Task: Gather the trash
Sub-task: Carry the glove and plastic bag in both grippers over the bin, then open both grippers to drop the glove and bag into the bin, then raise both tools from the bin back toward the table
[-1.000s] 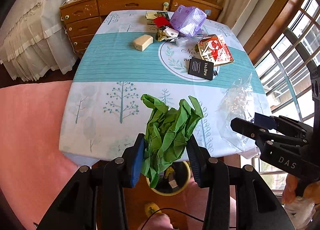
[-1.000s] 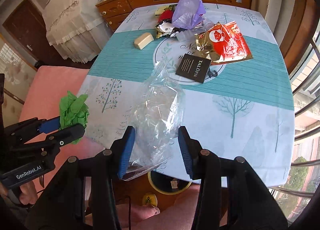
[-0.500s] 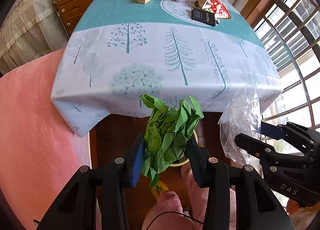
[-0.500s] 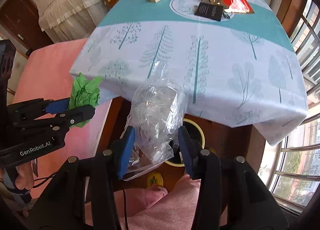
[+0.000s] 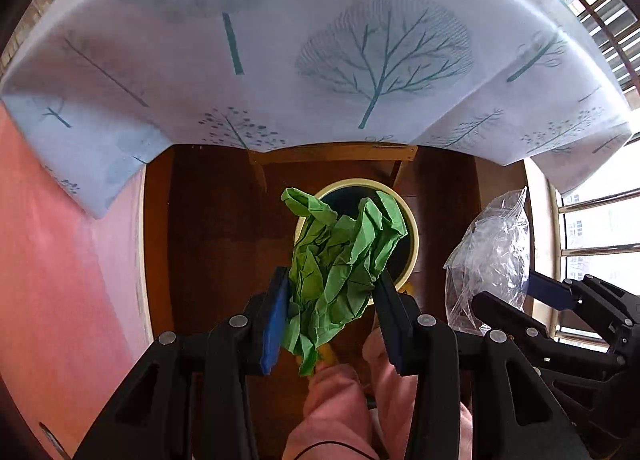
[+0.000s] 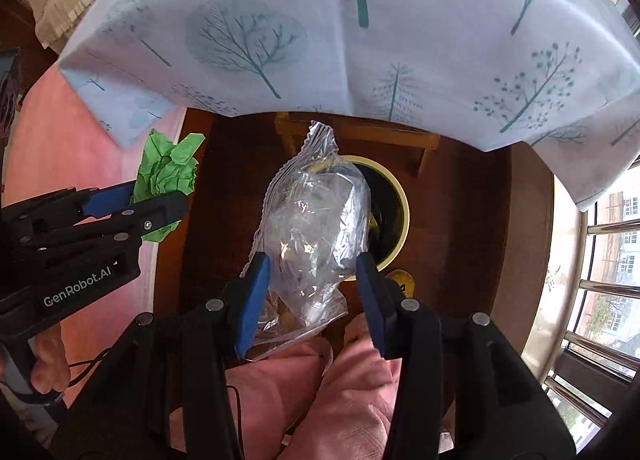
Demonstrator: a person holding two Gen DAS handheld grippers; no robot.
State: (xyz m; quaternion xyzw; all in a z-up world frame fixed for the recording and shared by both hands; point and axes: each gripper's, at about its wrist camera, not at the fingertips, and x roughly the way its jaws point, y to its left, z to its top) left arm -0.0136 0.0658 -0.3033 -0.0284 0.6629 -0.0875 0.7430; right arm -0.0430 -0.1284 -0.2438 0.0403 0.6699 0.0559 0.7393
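My left gripper [image 5: 332, 292] is shut on a crumpled green paper [image 5: 340, 260] and holds it above a round cream-rimmed bin [image 5: 412, 252] on the floor under the table. My right gripper [image 6: 314, 268] is shut on a clear plastic bag [image 6: 316, 228], also above the bin [image 6: 400, 216]. The green paper [image 6: 168, 172] and the left gripper [image 6: 136, 204] show at the left of the right wrist view. The plastic bag [image 5: 492, 256] and the right gripper [image 5: 516, 300] show at the right of the left wrist view.
The tree-print tablecloth [image 5: 320, 60] hangs over the table edge just above the bin. A wooden table frame [image 5: 332, 152] sits behind the bin. A pink seat [image 5: 60, 260] is to the left, a window with rails [image 6: 608, 260] to the right. The person's pink-clad legs [image 6: 320, 380] are below.
Both grippers have moved down and back off the tabletop to below the table edge, carrying the green paper and the plastic bag over the floor bin.
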